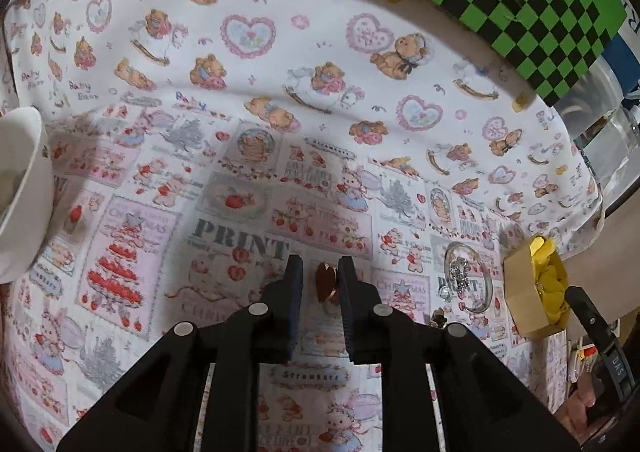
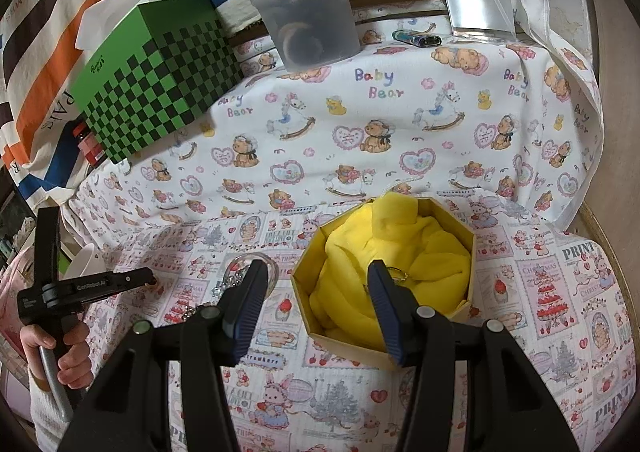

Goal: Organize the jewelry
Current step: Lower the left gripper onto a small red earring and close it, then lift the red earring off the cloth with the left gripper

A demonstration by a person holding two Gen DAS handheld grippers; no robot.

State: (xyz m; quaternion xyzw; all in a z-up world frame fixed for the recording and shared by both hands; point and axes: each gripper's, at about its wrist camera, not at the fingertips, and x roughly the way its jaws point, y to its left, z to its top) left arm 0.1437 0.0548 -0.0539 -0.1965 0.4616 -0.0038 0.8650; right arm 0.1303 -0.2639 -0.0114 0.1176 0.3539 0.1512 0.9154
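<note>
The box (image 2: 384, 272) at mid-frame in the right view holds only yellow cloth and one ring (image 2: 400, 275), so sorting looks barely begun: right gripper (image 2: 318, 308) gapes empty, left gripper (image 1: 320, 284) narrowly brackets a brown ring (image 1: 326, 279), apparently unclamped, bangle (image 1: 468, 276) waits lower right.

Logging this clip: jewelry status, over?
Left gripper slightly open, ring between jaws, unpinched. Right gripper open, empty, by box. Bangle lies between ring and box.
</note>
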